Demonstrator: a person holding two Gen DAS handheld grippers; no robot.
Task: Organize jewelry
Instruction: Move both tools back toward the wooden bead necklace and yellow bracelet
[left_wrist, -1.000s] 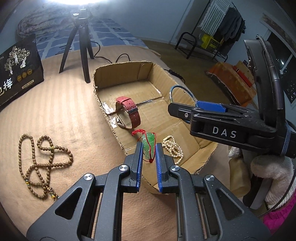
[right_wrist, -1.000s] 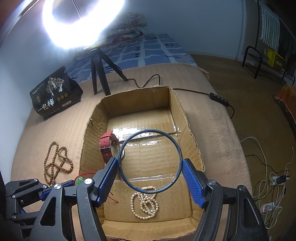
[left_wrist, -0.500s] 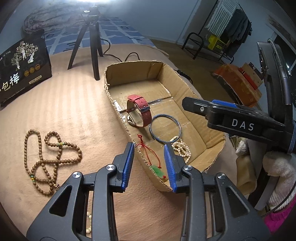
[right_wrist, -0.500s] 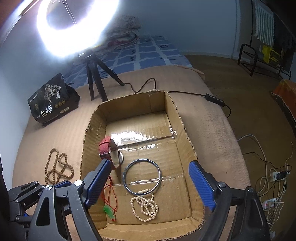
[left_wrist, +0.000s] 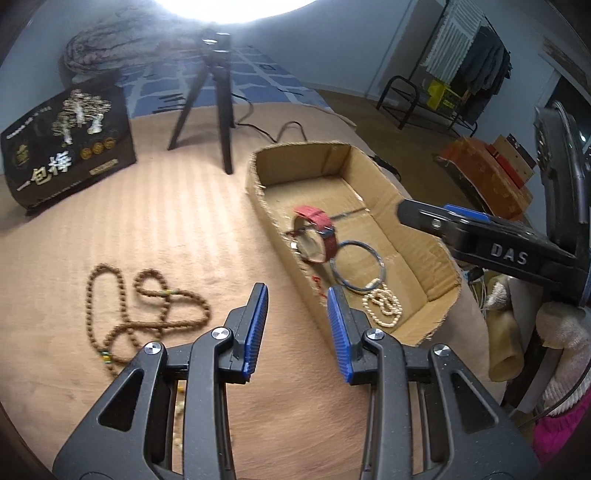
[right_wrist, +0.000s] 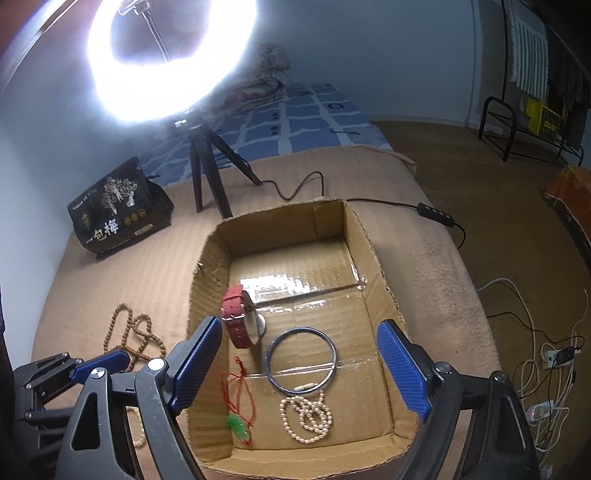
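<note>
An open cardboard box (right_wrist: 373, 258) (left_wrist: 439, 254) lies on the tan bed. In it lie a red-strapped watch (right_wrist: 238, 317) (left_wrist: 321, 232), a blue bangle (right_wrist: 301, 360) (left_wrist: 356, 264), a pearl strand (right_wrist: 306, 413) (left_wrist: 384, 306) and a green pendant on a red cord (right_wrist: 238, 430). A brown bead necklace (left_wrist: 144, 310) (right_wrist: 129, 336) lies on the bed left of the box. My left gripper (left_wrist: 297, 317) is open and empty, beside the box's left wall. My right gripper (right_wrist: 299, 365) is open and empty above the box.
A black gift bag (left_wrist: 66, 155) and a ring light tripod (left_wrist: 218, 103) stand at the back of the bed. A cable with a switch (right_wrist: 436, 214) runs off to the right. A few pale beads (left_wrist: 179, 398) lie under my left gripper.
The bangle and the green pendant were let go and now lie in the box. Both grippers opened wide, and the left one moved back and left, off the box.
</note>
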